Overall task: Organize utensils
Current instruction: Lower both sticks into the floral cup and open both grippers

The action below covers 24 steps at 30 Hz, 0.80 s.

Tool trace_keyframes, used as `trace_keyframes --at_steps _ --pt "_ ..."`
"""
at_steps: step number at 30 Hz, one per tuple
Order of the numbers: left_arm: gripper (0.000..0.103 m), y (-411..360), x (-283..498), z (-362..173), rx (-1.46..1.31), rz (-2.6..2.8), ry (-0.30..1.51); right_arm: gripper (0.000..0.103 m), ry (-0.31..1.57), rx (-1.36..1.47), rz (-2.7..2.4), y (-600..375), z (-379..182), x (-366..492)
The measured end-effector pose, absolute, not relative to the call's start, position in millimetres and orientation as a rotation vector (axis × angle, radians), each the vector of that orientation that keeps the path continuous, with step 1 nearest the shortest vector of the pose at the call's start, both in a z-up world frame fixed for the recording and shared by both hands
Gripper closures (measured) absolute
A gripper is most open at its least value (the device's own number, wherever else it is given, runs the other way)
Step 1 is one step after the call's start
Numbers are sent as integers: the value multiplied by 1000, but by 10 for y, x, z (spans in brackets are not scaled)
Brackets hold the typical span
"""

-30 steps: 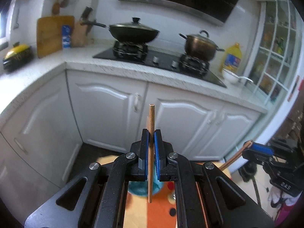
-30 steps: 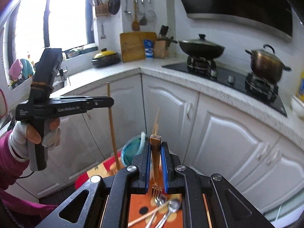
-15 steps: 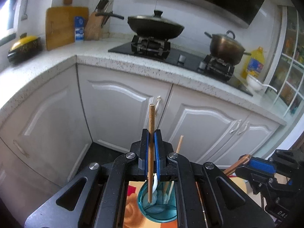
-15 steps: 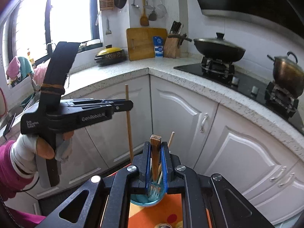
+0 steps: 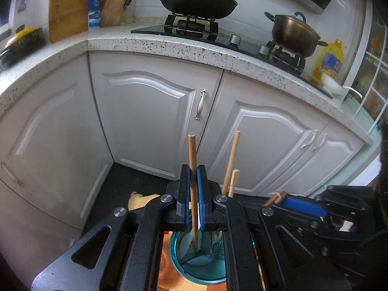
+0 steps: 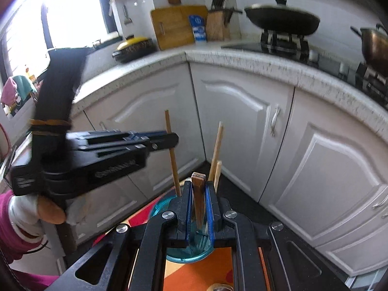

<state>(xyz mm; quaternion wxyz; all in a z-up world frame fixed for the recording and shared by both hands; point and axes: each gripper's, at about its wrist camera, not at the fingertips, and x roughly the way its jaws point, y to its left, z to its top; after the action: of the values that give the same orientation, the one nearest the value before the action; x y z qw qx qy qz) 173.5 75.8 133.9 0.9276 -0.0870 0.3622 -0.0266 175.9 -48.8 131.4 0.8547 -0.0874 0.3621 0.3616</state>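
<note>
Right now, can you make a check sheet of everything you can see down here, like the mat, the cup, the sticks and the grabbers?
Surface: orange patterned mat under the cup.
Job's things: teal cup holding two wooden sticks; wooden stick and fork, both with their lower ends in the cup.
Clutter: a spoon-like thing at the mat's near edge, cut off.
Grippers: left gripper shut on the wooden stick; right gripper shut on the fork's wooden handle.
Cables: nothing seen.
Surroundings: white cabinets, speckled counter, wok and pot on the stove, cutting board, knife block, window.
</note>
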Motion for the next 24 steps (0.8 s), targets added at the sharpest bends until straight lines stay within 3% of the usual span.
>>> trace_keyframes --at_steps 6,7,8,9,10,24 --pt "94 792 1691 1347 -201 -68 756 92 785 -126 741 -608 1228 1804" --pt "84 799 1674 1344 -203 -68 758 90 785 -123 741 -627 1230 1785" --pt "69 805 1649 1339 -207 -65 761 81 784 -117 739 -655 1233 1763" --pt "65 813 1622 1336 -215 -65 763 68 783 -107 737 -686 1236 1742" --pt "63 823 1587 1335 -228 -70 762 66 783 -94 737 -720 1234 1727" --pt "63 589 919 1274 -149 -66 741 62 786 -58 683 -1084 1192 1166"
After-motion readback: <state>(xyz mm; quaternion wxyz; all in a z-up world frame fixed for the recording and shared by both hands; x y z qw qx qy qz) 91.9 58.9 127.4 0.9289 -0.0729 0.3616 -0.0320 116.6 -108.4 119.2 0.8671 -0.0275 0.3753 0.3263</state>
